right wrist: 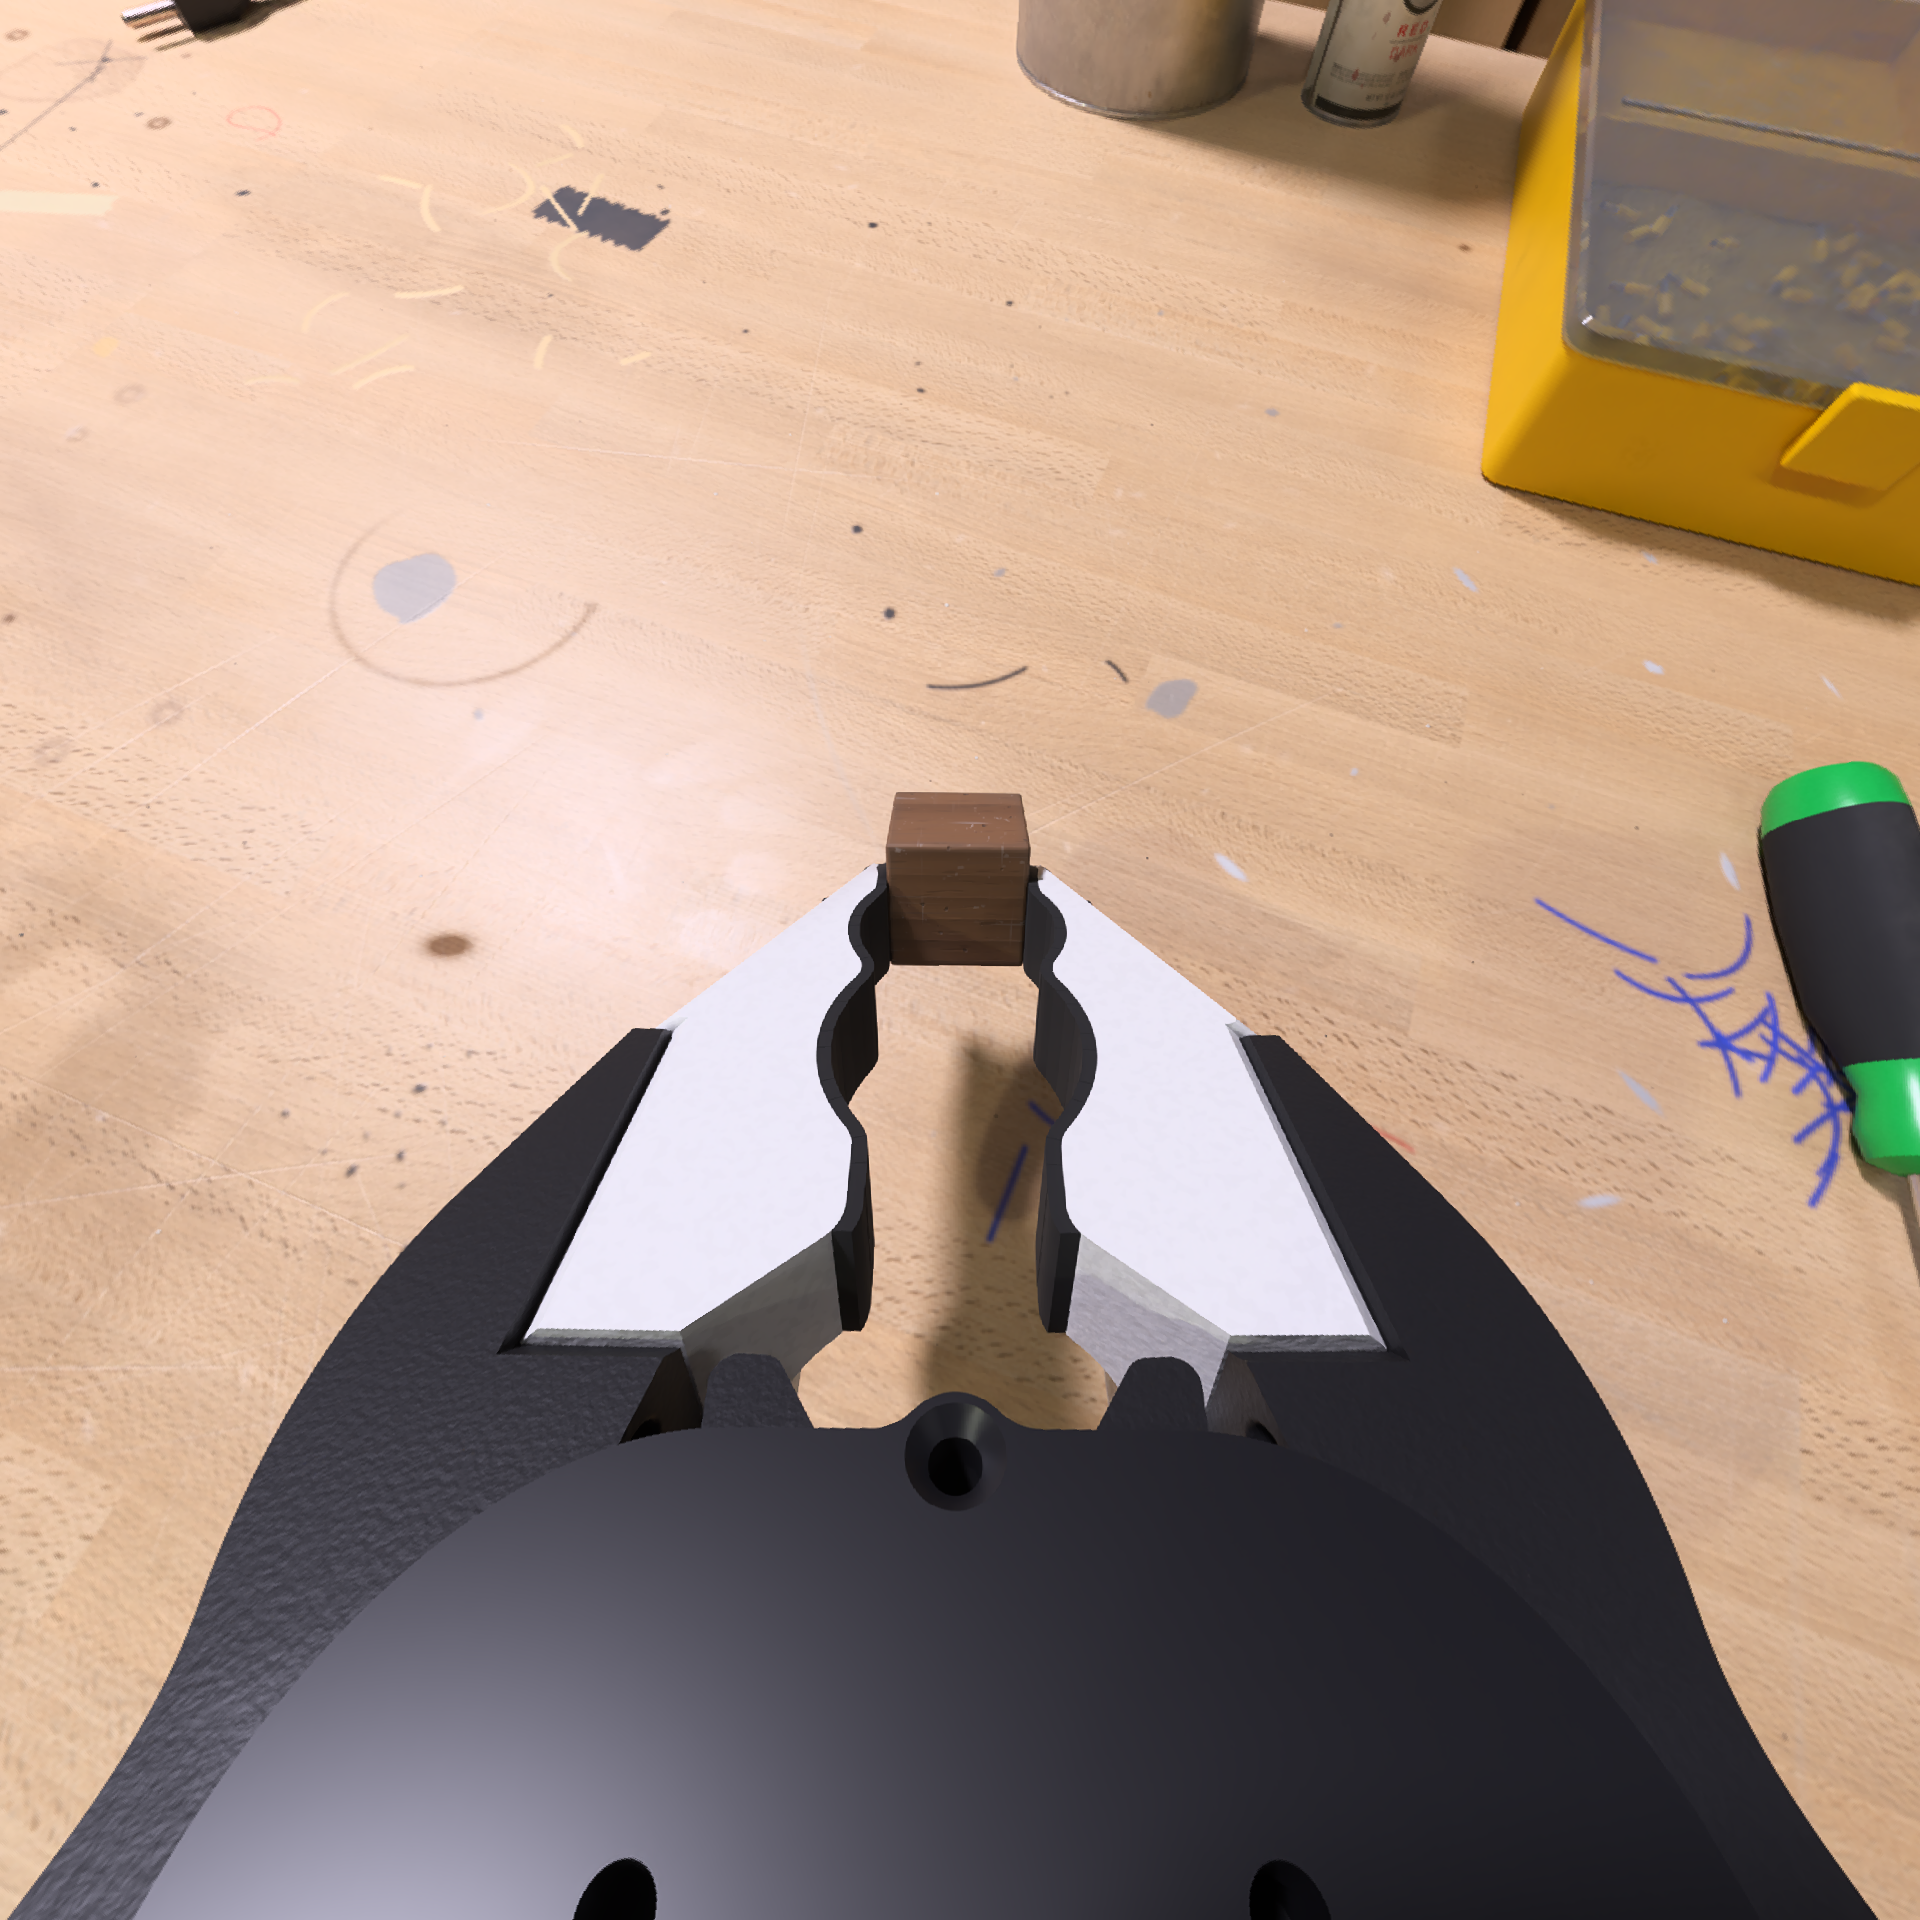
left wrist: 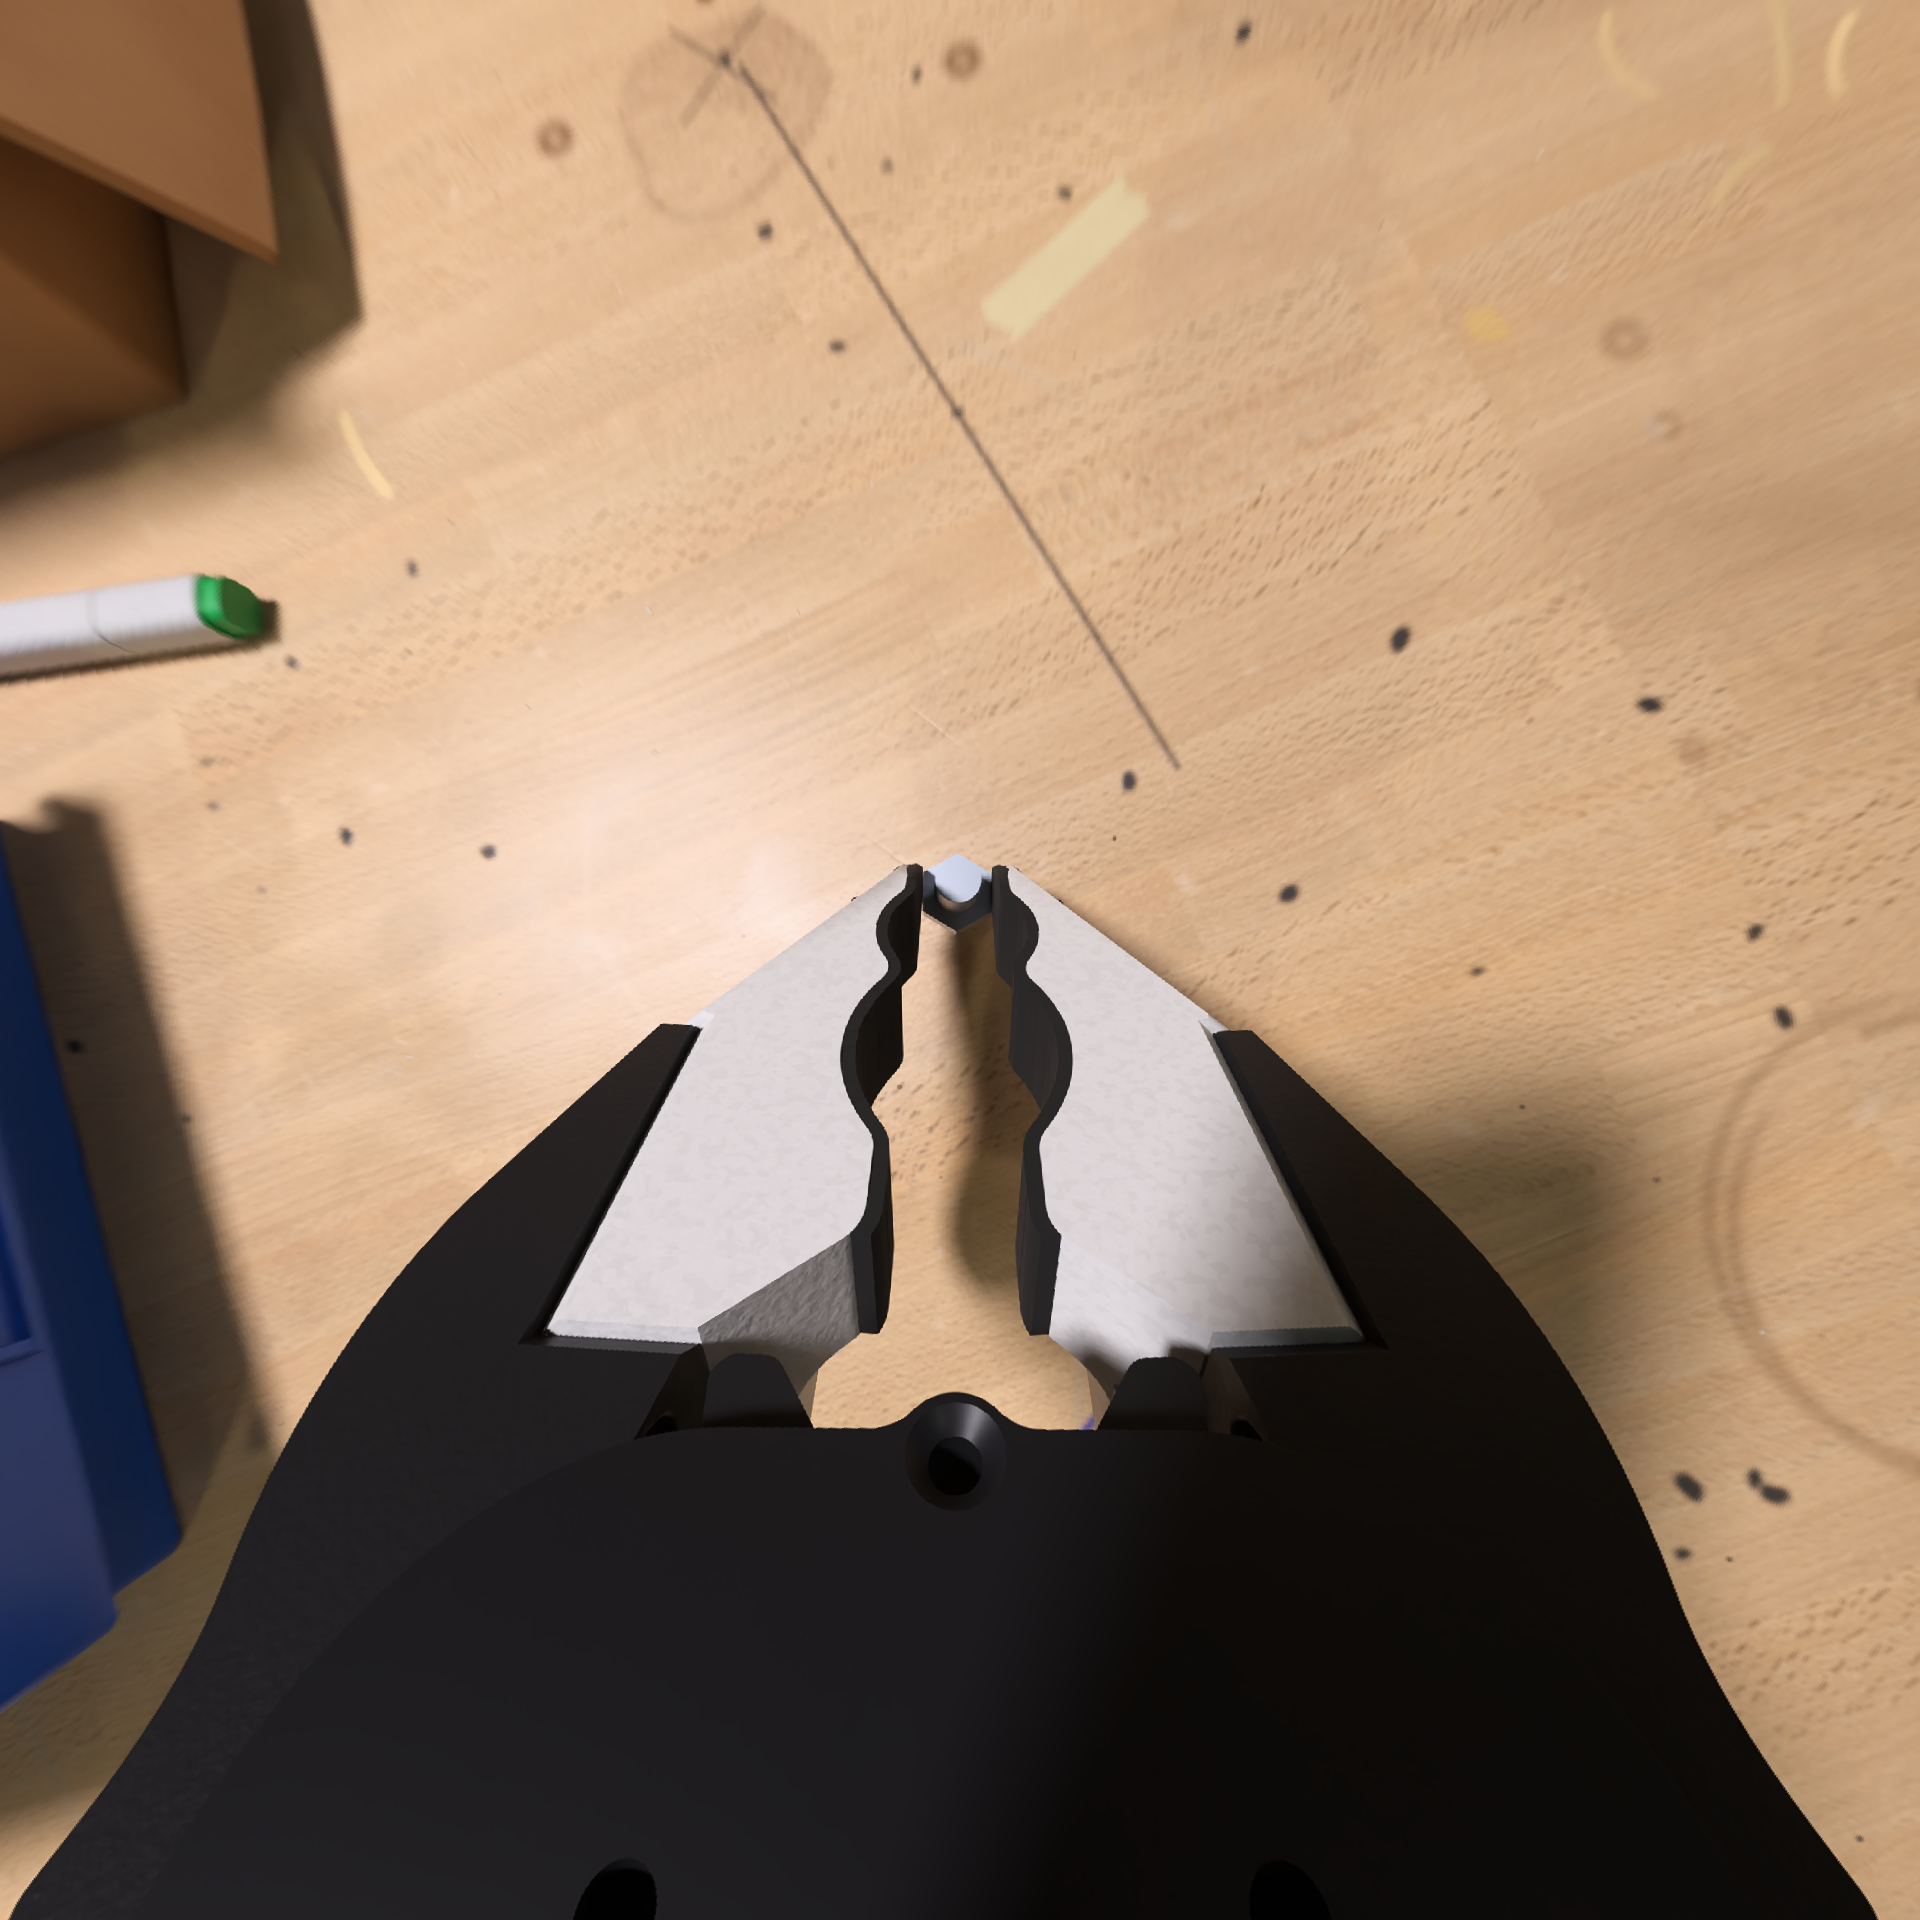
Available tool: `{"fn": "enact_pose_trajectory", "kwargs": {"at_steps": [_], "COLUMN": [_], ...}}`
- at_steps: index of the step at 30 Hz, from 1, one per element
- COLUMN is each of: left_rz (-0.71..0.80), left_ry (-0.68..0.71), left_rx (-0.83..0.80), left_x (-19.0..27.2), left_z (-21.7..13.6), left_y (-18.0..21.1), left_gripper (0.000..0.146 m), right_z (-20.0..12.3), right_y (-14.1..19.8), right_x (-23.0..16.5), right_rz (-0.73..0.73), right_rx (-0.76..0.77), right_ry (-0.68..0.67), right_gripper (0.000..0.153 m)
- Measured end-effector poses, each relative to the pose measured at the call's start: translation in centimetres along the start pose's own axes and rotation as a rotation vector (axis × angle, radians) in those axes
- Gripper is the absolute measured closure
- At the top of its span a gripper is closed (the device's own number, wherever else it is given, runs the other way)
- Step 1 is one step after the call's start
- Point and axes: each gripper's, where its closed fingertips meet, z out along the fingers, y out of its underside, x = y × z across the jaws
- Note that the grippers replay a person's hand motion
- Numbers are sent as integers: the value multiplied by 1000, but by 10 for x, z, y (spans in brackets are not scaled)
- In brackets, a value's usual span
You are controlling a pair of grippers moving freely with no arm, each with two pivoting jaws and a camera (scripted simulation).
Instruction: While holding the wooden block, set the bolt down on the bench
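Observation:
In the left wrist view my left gripper (left wrist: 957, 896) is shut on a small pale grey bolt (left wrist: 955, 883), pinched between the very tips of its fingers, with a dark hex part just below the pale end. It hangs over the wooden bench (left wrist: 1299, 520). In the right wrist view my right gripper (right wrist: 957, 914) is shut on a small brown wooden block (right wrist: 957, 878), held at the fingertips above the bench (right wrist: 623, 779). Whether either held thing touches the bench cannot be told.
Left wrist view: a white marker with a green cap (left wrist: 135, 621) at left, a brown cardboard box (left wrist: 114, 197) at top left, a blue box (left wrist: 62, 1299) at the left edge. Right wrist view: a yellow bin (right wrist: 1704, 312), a metal can (right wrist: 1138, 52), a bottle (right wrist: 1366, 62), a green-handled screwdriver (right wrist: 1860, 956).

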Motion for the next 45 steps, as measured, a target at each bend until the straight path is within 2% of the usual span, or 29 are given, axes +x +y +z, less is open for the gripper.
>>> {"fn": "enact_pose_trajectory", "kwargs": {"at_steps": [3,8,13,19,25,31,38,45], "left_rz": [15,133,307,460,629,783,930,923], "left_ry": [11,304,623,823,850,794,737,756], "left_rx": [78,237,225,157,116,107,91,99], "left_x": [9,95,218,316,360,374,390,394], "left_z": [-18,-39,-23,-1,8,17,27,28], "left_y": [-21,-71,-85,-77,-70,-68,-70,-72], "left_gripper": [133,133,133,133,133,133,133,133], "right_z": [0,0,0,-3,-17,-27,-25,-23], "right_y": [-2,-5,-8,-4,4,12,19,27], "right_x": [-1,-2,-14,-30,-27,-25,-16,-4], "right_rz": [-9,-23,-20,-16,-32,-38,-47,-18], "right_rx": [8,21,51,72,71,72,44,19], "right_ry": [-7,-18,-64,-109,-104,-131,-115,-113], "right_gripper": [128,128,128,128,128,128,128,128]}}
